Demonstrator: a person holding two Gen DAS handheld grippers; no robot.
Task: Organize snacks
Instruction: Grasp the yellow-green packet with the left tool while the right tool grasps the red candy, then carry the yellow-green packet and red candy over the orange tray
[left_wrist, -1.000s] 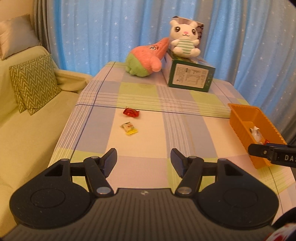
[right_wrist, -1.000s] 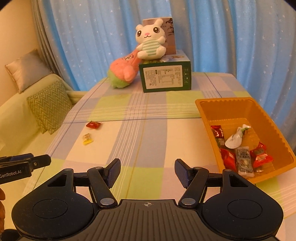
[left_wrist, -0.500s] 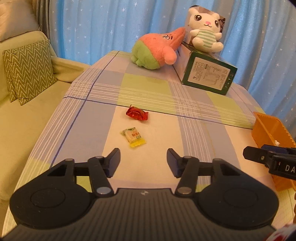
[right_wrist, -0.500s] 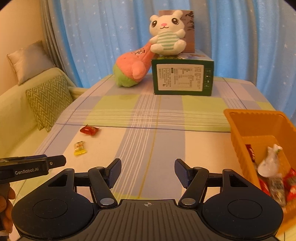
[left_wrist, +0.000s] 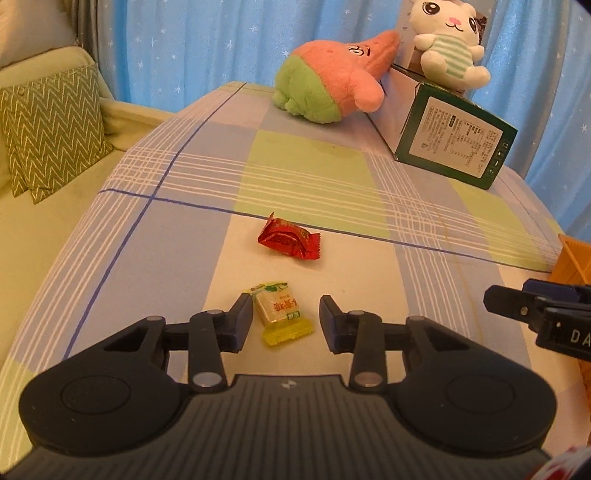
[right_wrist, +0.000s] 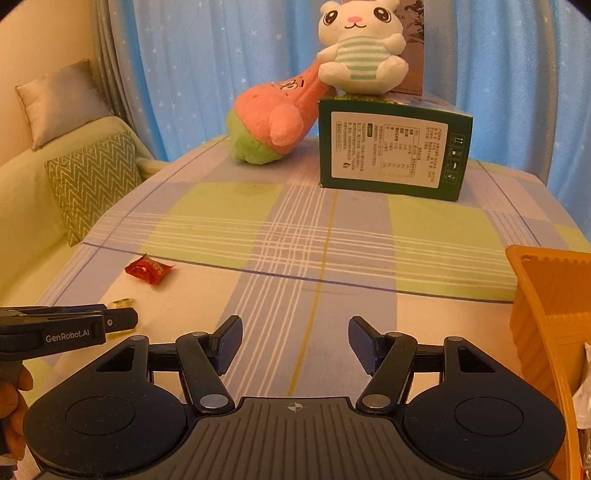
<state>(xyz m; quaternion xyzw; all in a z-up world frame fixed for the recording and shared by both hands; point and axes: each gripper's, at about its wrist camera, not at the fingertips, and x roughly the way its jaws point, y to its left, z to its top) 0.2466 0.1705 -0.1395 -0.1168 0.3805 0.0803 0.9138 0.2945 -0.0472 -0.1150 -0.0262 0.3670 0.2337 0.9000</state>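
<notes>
A small yellow-wrapped candy (left_wrist: 280, 313) lies on the checked tablecloth between the fingers of my open left gripper (left_wrist: 284, 316); neither finger presses it. A red-wrapped candy (left_wrist: 289, 239) lies just beyond it; it also shows in the right wrist view (right_wrist: 148, 270). The left gripper (right_wrist: 122, 318) appears from the side in the right wrist view, hiding most of the yellow candy. My right gripper (right_wrist: 295, 341) is open and empty over the table's middle. The orange basket (right_wrist: 543, 291) stands at the right, its corner visible in the left wrist view (left_wrist: 574, 254).
A green carton (right_wrist: 391, 151) with a white bunny plush (right_wrist: 360, 48) on top and a pink-green plush (right_wrist: 273, 122) stand at the table's far side. A sofa with a zigzag cushion (left_wrist: 51, 129) lies left of the table. Blue curtains hang behind.
My left gripper moved forward and down until its fingers straddle the yellow candy, and its jaws narrowed slightly. My right gripper drifted left and forward, so the basket slid toward the right edge.
</notes>
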